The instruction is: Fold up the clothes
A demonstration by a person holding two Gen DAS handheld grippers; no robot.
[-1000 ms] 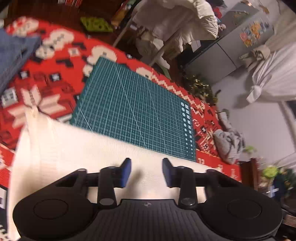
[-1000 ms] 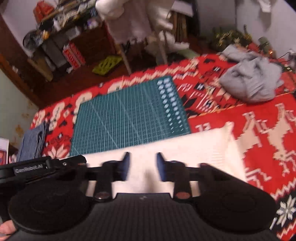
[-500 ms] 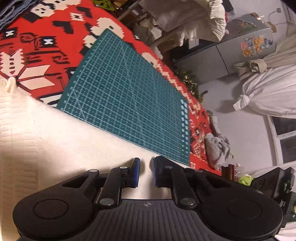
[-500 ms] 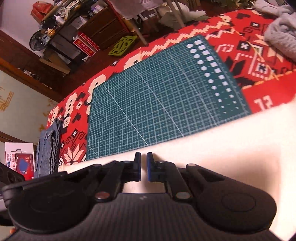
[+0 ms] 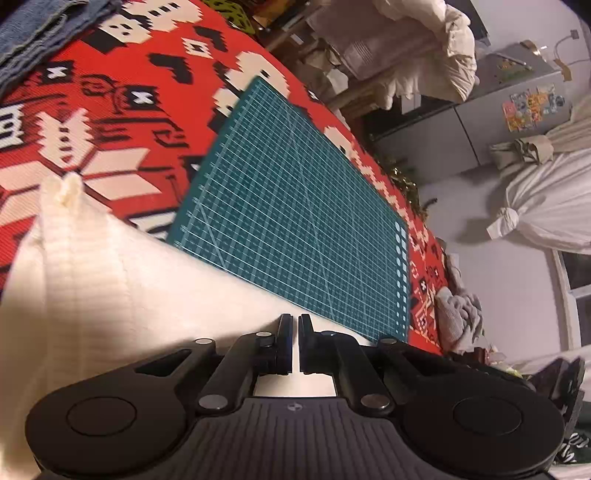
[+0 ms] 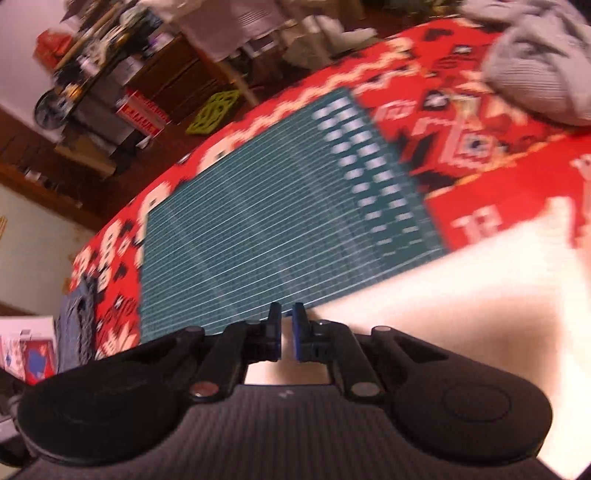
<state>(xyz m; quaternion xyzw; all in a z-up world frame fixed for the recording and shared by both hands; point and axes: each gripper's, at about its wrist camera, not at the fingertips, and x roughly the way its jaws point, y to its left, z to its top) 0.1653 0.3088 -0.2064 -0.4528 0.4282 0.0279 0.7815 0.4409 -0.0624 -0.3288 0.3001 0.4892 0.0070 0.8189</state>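
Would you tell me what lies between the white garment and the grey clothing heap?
In the right wrist view, only the red patterned blanket separates the white garment from the grey clothing heap.

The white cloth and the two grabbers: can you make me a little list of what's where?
white cloth: spread at the near edge, overlapping the mat's near side
left gripper: fingers nearly together, pinching the cloth's edge
right gripper: fingers nearly together, on the same cloth edge; view is blurred
green mat: flat on the blanket, nothing else on it
red blanket: patterned, under everything
grey clothes: crumpled heap, far right of the mat
blue jeans: folded, far left corner
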